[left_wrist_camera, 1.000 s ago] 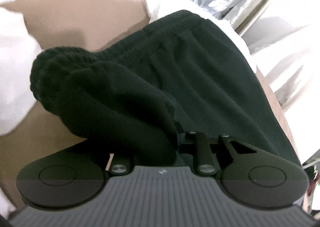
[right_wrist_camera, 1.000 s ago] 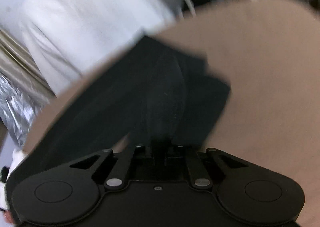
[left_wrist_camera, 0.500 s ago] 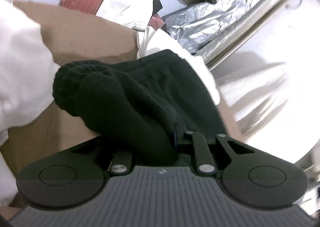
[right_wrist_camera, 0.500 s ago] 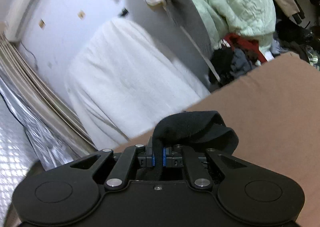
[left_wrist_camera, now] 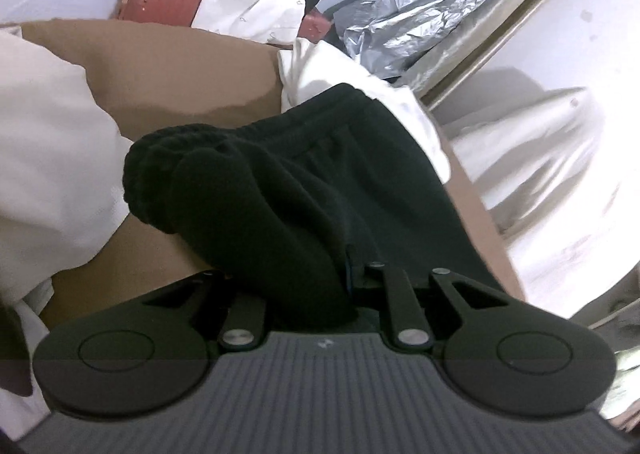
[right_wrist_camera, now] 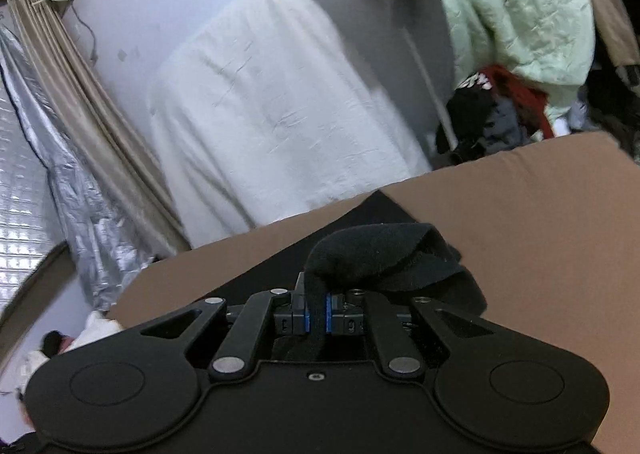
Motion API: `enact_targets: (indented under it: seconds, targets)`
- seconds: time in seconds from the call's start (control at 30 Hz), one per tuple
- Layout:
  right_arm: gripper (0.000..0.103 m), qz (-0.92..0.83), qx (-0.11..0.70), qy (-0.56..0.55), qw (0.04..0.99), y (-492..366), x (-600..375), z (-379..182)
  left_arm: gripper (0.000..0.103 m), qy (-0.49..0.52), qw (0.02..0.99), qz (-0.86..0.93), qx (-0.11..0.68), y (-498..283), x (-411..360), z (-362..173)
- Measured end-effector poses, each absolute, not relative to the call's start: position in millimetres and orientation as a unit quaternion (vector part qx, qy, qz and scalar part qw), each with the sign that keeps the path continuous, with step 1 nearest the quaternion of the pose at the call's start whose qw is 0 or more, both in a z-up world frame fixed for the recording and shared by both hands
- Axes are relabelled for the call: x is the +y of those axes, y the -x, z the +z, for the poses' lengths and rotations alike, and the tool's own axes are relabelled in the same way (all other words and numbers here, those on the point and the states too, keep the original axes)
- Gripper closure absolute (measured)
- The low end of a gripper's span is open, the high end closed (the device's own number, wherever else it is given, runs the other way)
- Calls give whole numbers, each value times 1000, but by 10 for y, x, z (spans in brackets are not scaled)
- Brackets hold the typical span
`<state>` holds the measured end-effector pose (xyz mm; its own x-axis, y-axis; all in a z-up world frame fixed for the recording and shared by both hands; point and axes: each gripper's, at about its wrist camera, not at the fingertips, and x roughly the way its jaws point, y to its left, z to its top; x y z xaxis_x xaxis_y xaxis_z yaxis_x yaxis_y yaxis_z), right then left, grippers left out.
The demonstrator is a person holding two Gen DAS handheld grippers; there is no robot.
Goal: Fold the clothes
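Lifting since a second ago, the black garment (left_wrist_camera: 320, 181) now hangs above the brown surface (left_wrist_camera: 168, 73), bunched fleece spilling over the left gripper (left_wrist_camera: 348, 274), which pinches it; only the right wrist view shows blue pads (right_wrist_camera: 307, 312), the right gripper (right_wrist_camera: 318, 312) clamping a cloth strip, white sheet (right_wrist_camera: 272, 101) behind

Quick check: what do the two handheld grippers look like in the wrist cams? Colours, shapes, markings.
Left gripper: black linkage arms, silver pivot pins, round black side discs, grey ribbed body with a small white mark. Right gripper: same black linkage and discs, smooth black body, blue finger pads. No cables, hands or sleeves visible.
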<state>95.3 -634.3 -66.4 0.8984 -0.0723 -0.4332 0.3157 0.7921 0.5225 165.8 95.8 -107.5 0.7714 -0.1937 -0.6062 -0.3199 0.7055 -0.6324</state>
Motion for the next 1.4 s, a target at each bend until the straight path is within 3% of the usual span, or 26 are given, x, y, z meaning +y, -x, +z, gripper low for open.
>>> enact_targets:
  seconds: [0.27,0.4,0.5,0.53,0.6,0.63,0.67,0.77,0.87,1.07,1.17,1.3,1.4]
  targets:
    - [95,-63,236,-434,867,-840,-6812,-632,89,401,841,33,363,-1954,1068,-1074]
    - [95,-79,303,-390,866,-1617,-7023,-691,88,377,858,11,347,-2622,949,-781]
    - [95,-105,305,-383,865,-2258,-7232,-815,88,356,867,1,350,-3326,723,-603]
    - [95,-128,287,-384,868,-2454,-7272,-823,86,359,866,2,349,-3564,646,-585]
    - [83,-163,261,-361,880,-2875,-7221,-880,73,365,864,8,347,-4024,494,-565]
    - [57,-176,263,-341,885,-3081,-7161,-928,58,372,861,22,346,-4174,433,-630]
    - [49,-190,277,-319,886,-3229,-7082,-991,49,380,858,31,345,-4261,383,-719]
    - [45,-202,236,-276,909,-3173,-6757,-1180,44,406,852,17,331,-4331,319,-953]
    - [45,-187,229,-297,908,-2819,-6542,-1483,37,404,867,-17,292,-4184,321,-1072]
    - [45,-179,229,-336,896,-1964,-6355,-2280,32,371,890,-20,266,-3467,350,-1316]
    - [45,-174,279,-374,867,-2057,-6496,-2445,27,365,896,-3,254,-3137,382,-1463]
    - [44,-123,236,-420,867,-2176,-6546,-2402,27,332,901,4,279,-3172,364,-1385]
    - [43,-89,242,-419,871,-2383,-6508,-2463,16,276,922,33,268,-3143,204,-1365]
